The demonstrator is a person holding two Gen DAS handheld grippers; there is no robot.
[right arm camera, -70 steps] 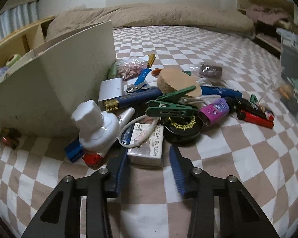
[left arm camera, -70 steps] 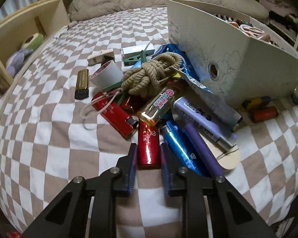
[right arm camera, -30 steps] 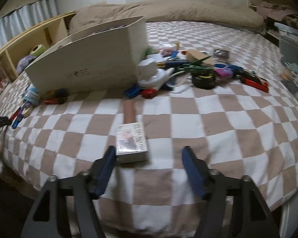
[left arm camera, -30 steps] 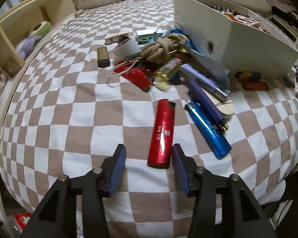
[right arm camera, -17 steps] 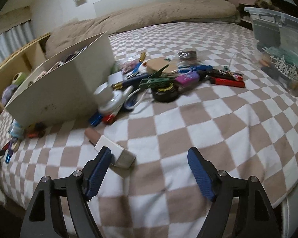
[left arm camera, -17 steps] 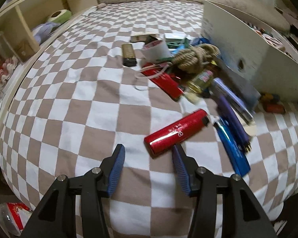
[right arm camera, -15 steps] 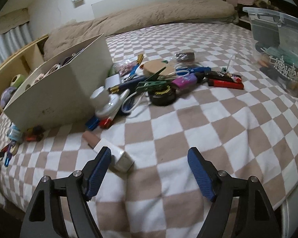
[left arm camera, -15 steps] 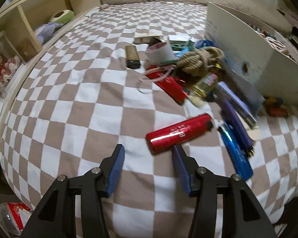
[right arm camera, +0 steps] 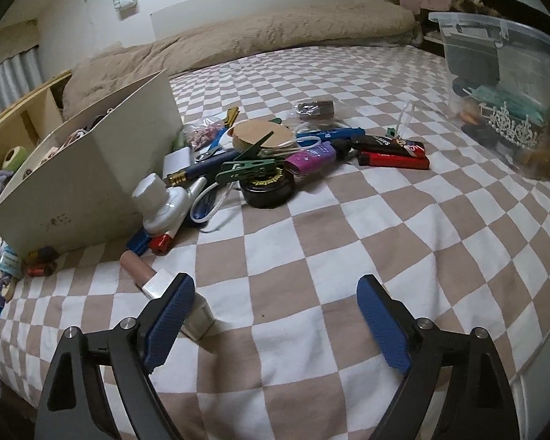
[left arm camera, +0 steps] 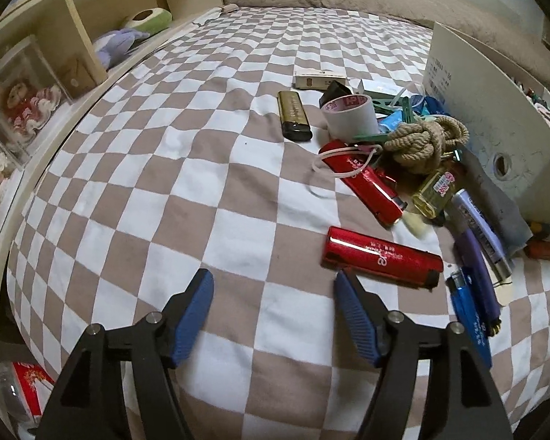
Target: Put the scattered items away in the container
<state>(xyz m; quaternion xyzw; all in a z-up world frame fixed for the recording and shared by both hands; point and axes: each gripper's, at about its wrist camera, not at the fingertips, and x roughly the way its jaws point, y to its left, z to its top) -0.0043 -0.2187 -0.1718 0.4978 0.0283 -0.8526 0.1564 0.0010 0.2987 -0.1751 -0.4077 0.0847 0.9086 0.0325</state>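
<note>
A cream cardboard container [right arm camera: 91, 168] stands on the brown-and-white checked bed [right arm camera: 348, 242]. The left gripper [left arm camera: 274, 291] is opening, empty; the glossy red lighter [left arm camera: 383, 256] lies at two o'clock. The right gripper [right arm camera: 275, 302] is opening, empty; the pink-and-white nail-polish box [right arm camera: 165, 286] lies at nine o'clock.

Left gripper [left arm camera: 273, 286] over checkered bedspread [left arm camera: 165, 190], jaws opening, nothing between them. Red lighter [left arm camera: 383, 262] lies flat just beyond the right finger tip, apart from the pile. Pile beside white box [left arm camera: 495, 124]: rope knot [left arm camera: 420, 139], tape roll [left arm camera: 348, 115], gold lighter [left arm camera: 293, 115], blue pen [left arm camera: 471, 322].
</note>
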